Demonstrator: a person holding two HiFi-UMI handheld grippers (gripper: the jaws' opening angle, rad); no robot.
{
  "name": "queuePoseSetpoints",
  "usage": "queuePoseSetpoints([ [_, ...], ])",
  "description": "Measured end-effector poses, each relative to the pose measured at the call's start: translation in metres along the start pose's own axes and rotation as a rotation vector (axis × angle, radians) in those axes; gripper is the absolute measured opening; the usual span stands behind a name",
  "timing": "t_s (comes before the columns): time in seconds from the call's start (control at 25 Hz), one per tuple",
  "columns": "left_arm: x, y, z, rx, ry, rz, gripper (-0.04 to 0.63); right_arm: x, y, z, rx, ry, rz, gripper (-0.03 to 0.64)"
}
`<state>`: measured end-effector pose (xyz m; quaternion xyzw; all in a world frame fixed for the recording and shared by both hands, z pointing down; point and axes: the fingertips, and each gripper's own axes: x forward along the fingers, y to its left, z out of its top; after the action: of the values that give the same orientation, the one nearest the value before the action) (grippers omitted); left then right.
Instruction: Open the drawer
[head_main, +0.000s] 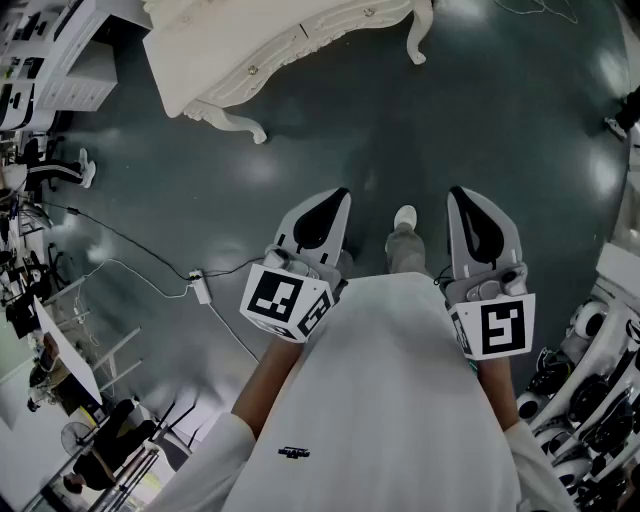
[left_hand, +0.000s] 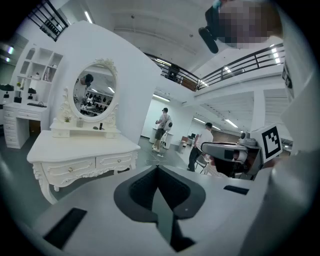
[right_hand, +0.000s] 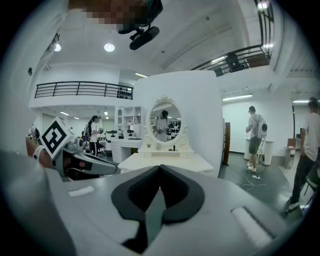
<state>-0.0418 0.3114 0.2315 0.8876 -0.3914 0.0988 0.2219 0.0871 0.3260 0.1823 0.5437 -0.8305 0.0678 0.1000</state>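
The bench (head_main: 270, 40) stands on the floor (head_main: 330, 130) ahead, left of centre and well apart from both tongs. The left tongs (head_main: 338, 192) and right tongs (head_main: 458, 192) sit side by side before the person's body, with a foot (head_main: 405, 217) on the floor between them. A power strip (head_main: 200, 288) lies on the floor left of the left tongs. Two drawers (left_hand: 75, 168) sit side by side in the bench's front. A mirror (left_hand: 95, 92) stands on the bench's back edge, against a wall (left_hand: 135, 100). Shelves (left_hand: 35, 65) stand left of the bench; two people (left_hand: 161, 127) stand beyond it to the right.
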Motion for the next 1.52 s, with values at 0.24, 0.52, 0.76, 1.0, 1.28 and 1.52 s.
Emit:
queuePoseSetpoints([
  [0.24,-0.087,0.053,0.005,-0.003,-0.051,0.004,0.009,0.021,0.094,-0.005,0.049,0.009,-0.006,0.012],
  [0.52,-0.167,0.096,0.001,0.030,-0.077,-0.014,0.009,0.028,0.178,0.003,0.079,-0.029,-0.028,0.011],
  [0.76,-0.188,0.104,-0.006,0.024,-0.102,0.014,0.009,0.013,0.194,0.007,0.064,-0.039,-0.014,0.012],
  [1.0,-0.184,0.068,-0.005,0.099,-0.092,0.039,0.009,-0.014,0.181,0.006,0.063,-0.049,-0.015,0.012],
  [1.28,-0.182,0.021,-0.009,0.078,-0.096,0.025,0.009,-0.054,0.160,0.004,0.081,-0.095,-0.026,0.012],
  [1.52,-0.184,-0.008,-0.025,0.055,-0.089,0.036,0.009,-0.087,0.148,-0.012,0.075,-0.111,-0.029,0.012],
])
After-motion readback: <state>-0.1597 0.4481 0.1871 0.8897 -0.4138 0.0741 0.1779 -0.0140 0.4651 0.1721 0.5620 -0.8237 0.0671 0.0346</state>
